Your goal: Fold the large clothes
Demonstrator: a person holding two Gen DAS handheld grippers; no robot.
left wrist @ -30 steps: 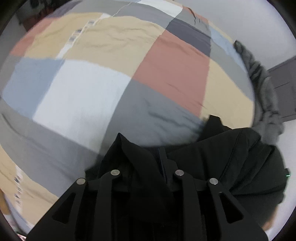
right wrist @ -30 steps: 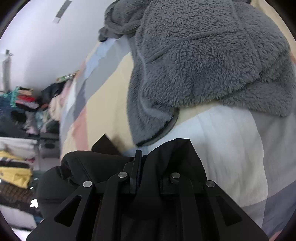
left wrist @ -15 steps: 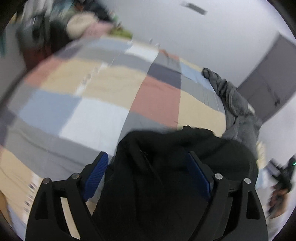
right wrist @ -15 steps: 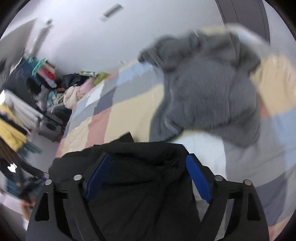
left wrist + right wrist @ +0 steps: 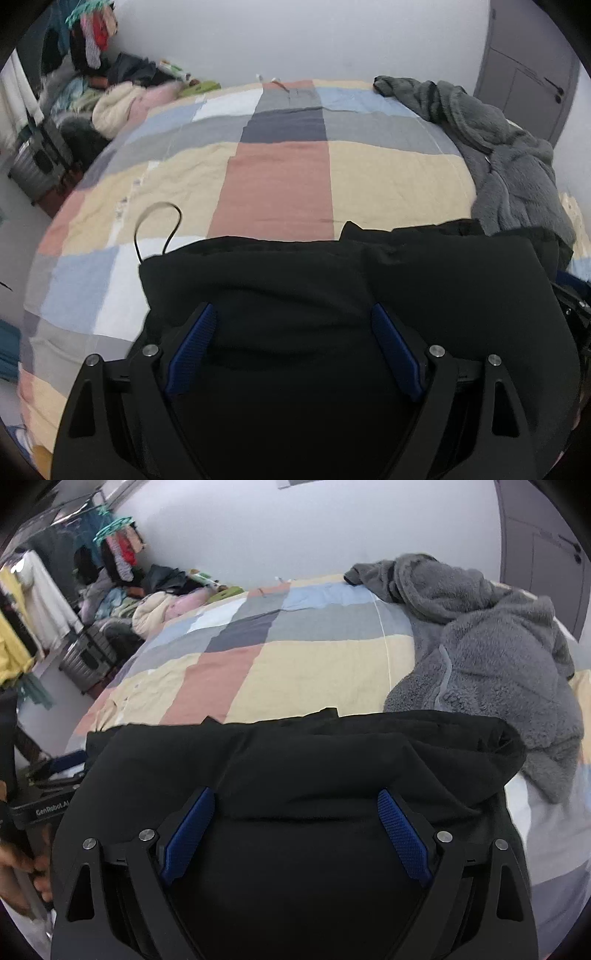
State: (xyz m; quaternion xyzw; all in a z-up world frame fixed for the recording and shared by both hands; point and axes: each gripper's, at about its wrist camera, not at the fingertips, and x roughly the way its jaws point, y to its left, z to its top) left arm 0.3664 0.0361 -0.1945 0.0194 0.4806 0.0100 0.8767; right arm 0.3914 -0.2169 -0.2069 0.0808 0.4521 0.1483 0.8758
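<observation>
**A:** Take the left wrist view first. What step is this?

**B:** The left gripper (image 5: pixel 291 347) has just been opening; its blue pads (image 5: pixel 190 347) now stand wide, with the black garment (image 5: pixel 332 280) lying between and under them, not pinched. I judge that a fold has just been laid down and let go. The garment sits on the near edge of the patchwork bedspread (image 5: pixel 277 184), a thin black cord loop (image 5: pixel 159 229) sticking out at its left corner. A grey fleece jacket (image 5: pixel 509 166) lies just beside it on the right.

**A:** And the right wrist view?

**B:** Same story. The right gripper (image 5: pixel 295 830) has also just been opening, blue pads (image 5: pixel 404 834) spread wide over the black garment (image 5: pixel 295 760), nothing clamped. The fleece jacket (image 5: pixel 480 646) touches or overlaps the garment's far right corner; I cannot tell which. At the left edge a hand (image 5: pixel 22 867) holds the other tool.

**A:** So what does the next move call for?

**B:** Probably picking two fresh points on the garment's edge for another fold, or smoothing the bundle. The thick, dark cloth hides its edges, so finding a clean hem without snagging the fleece looks like the hard part.
</observation>
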